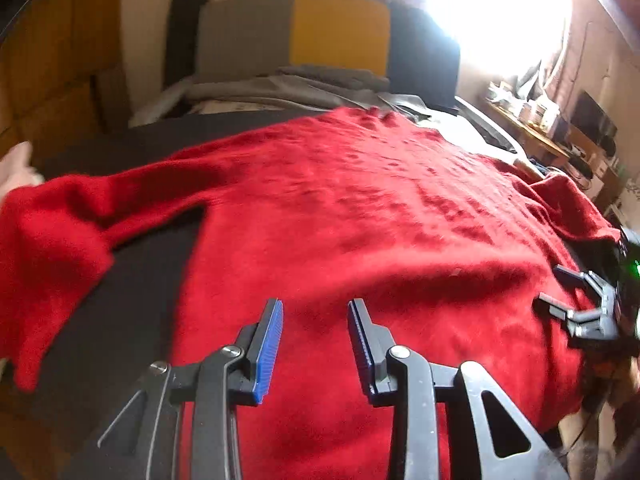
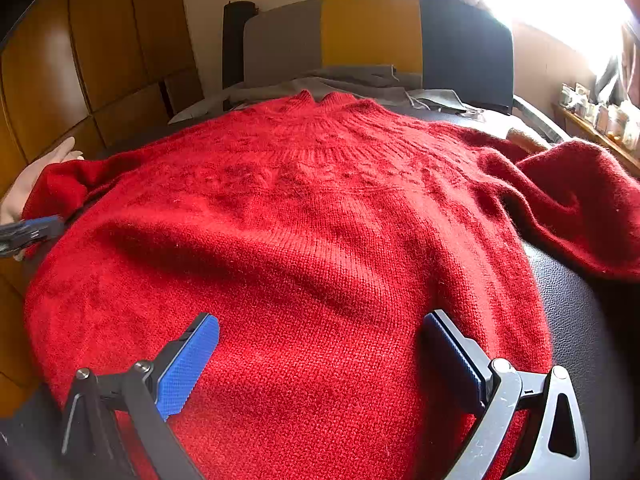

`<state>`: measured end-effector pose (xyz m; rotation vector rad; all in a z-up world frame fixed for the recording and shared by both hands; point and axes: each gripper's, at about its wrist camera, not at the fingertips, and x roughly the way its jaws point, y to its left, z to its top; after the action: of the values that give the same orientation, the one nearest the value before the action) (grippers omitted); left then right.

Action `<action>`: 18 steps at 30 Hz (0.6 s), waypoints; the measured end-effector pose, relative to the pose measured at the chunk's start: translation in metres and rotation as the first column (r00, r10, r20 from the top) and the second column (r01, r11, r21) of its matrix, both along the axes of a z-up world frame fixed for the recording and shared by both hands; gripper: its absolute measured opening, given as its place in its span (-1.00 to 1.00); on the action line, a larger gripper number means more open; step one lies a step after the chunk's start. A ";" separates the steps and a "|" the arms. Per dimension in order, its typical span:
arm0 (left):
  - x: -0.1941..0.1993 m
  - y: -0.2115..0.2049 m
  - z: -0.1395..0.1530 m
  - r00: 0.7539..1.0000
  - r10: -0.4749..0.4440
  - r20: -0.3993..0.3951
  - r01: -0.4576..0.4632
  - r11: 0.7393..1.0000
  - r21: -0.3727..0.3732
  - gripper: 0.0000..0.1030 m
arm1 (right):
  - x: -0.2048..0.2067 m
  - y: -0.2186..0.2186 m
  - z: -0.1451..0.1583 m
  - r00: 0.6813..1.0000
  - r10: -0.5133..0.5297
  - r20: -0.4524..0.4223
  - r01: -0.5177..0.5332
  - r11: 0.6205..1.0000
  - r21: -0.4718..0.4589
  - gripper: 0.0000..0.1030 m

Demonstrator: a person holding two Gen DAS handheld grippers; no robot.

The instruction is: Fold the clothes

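Two empty tools, left (image 1: 315, 308) and right (image 2: 320, 332), both parted, above one red sweater (image 2: 304, 232).

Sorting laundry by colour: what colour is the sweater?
Red sweater; clearest in the right wrist view.

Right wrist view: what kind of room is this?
Probably a lived-in home room, not a lab: grey, yellow and black cushioned backrest, wooden panelled cabinet, cluttered wooden shelf under the bright window. The red knitted sweater lies on black leather-like padding.
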<state>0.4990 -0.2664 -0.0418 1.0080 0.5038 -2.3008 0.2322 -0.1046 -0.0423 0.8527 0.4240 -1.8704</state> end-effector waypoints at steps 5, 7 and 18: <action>-0.035 -0.003 -0.026 0.999 -0.025 0.034 0.026 0.999 -0.026 -0.25 | -0.001 0.001 0.000 1.000 0.003 0.008 -0.003 1.000 -0.008 1.00; -0.035 -0.003 -0.034 1.000 -0.015 -0.009 0.014 0.998 -0.055 -0.09 | -0.004 0.003 0.002 0.999 0.005 0.033 -0.005 1.000 -0.025 1.00; -0.030 -0.004 -0.035 0.998 -0.011 -0.057 0.009 0.999 -0.041 -0.03 | -0.095 0.122 0.045 0.867 -0.310 0.389 0.448 0.826 -0.342 0.98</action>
<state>0.4689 -0.2706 -0.0763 0.9292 0.4748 -2.3450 0.1370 0.0177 0.0029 0.9621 -0.3836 -2.0305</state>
